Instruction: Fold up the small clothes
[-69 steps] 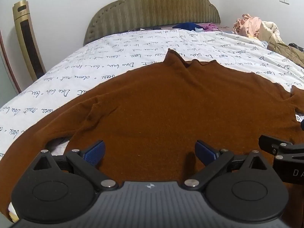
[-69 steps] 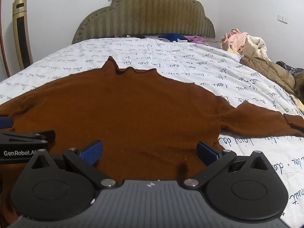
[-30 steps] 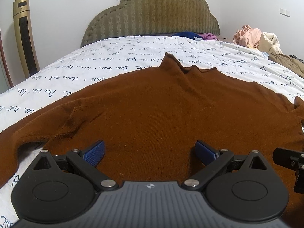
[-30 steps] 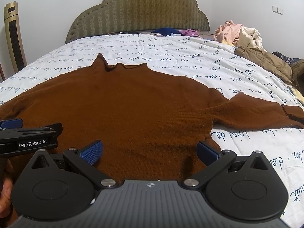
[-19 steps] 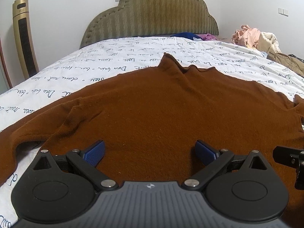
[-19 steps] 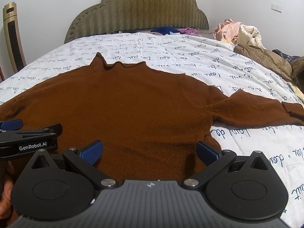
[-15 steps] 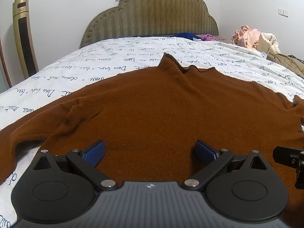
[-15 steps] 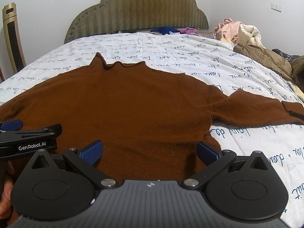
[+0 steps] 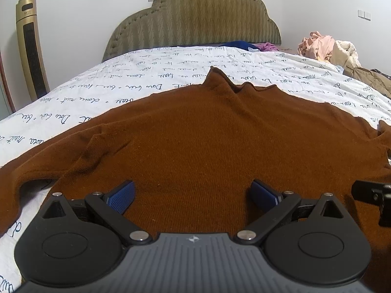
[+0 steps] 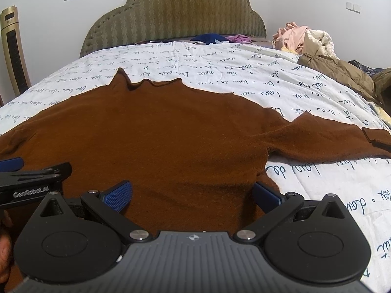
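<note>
While the brown sweater (image 9: 210, 146) lies flat on the bed (image 9: 146, 78) — collar toward the headboard (image 9: 195, 17), sleeves spread to both sides — the left claw (image 9: 193, 193) and right claw (image 10: 193, 194) sit side by side over its hem, each with fingers apart, gripping nothing.

A rust-brown sweater (image 9: 207, 141) lies on a white bedspread (image 9: 151, 73) printed with dark cursive script. The headboard (image 9: 195, 22) is olive with a chevron pattern; the fingers (image 9: 121, 196) are blue-padded.
</note>
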